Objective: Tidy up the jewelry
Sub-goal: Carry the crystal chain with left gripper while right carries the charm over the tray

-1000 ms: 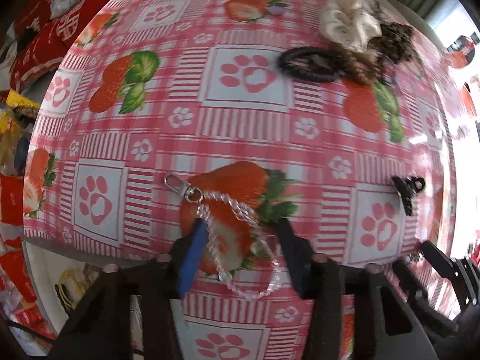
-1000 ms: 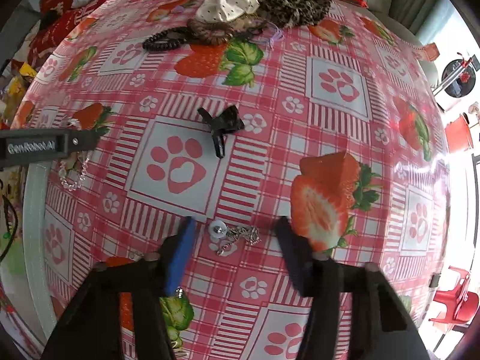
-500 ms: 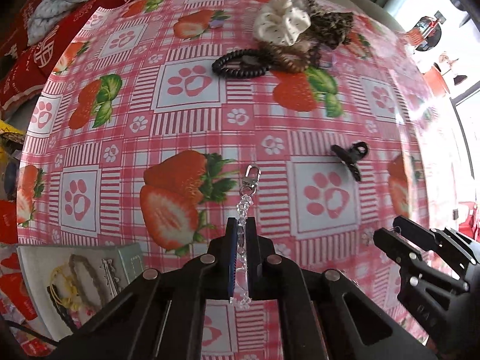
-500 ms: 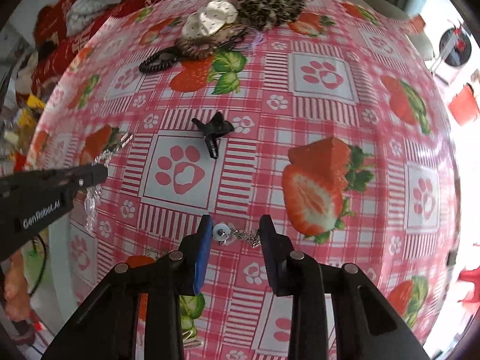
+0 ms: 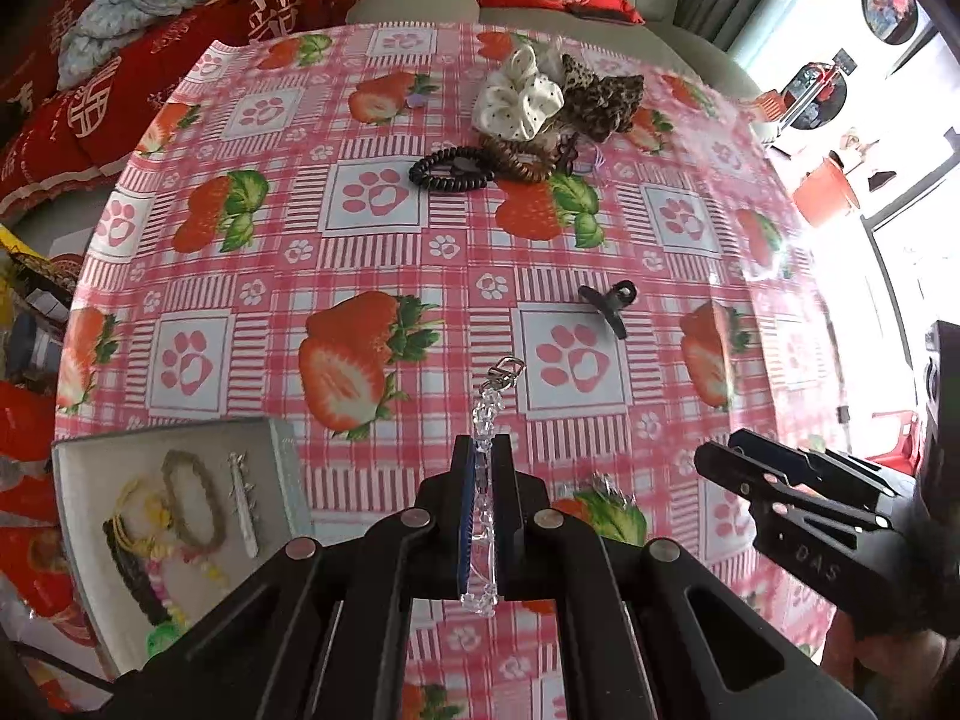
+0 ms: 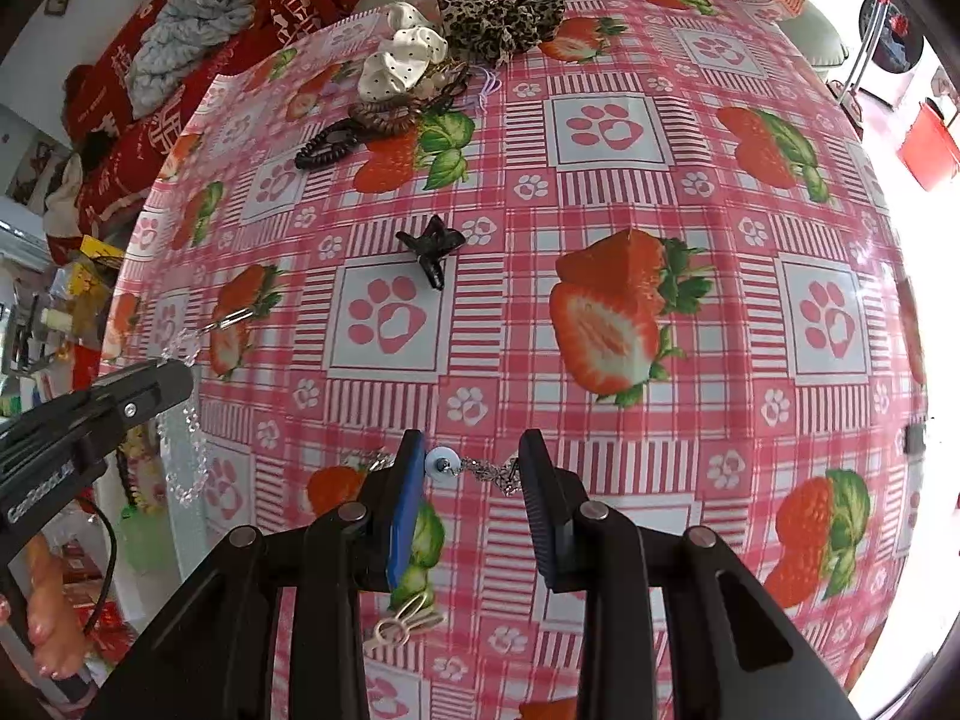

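My left gripper (image 5: 486, 450) is shut on a clear crystal bead chain (image 5: 489, 414) with a metal clasp, held above the table. From the right wrist view the chain (image 6: 180, 438) hangs from that gripper at the left. My right gripper (image 6: 471, 462) is open around a silver chain with a white round pendant (image 6: 441, 465) lying on the tablecloth between the fingers. A grey jewelry tray (image 5: 282, 480) at the lower left holds several bracelets and a silver piece.
A black hair claw (image 5: 609, 303) (image 6: 432, 243) lies mid-table. Scrunchies, a leopard bow and coil hair ties (image 5: 528, 114) (image 6: 420, 78) are piled at the far side. A gold clip (image 6: 402, 624) lies near the right gripper. Red cushions lie beyond the table.
My left gripper closed on the crystal chain and lifted it off the table toward the tray side. My right gripper narrowed, then widened again around the pendant chain.
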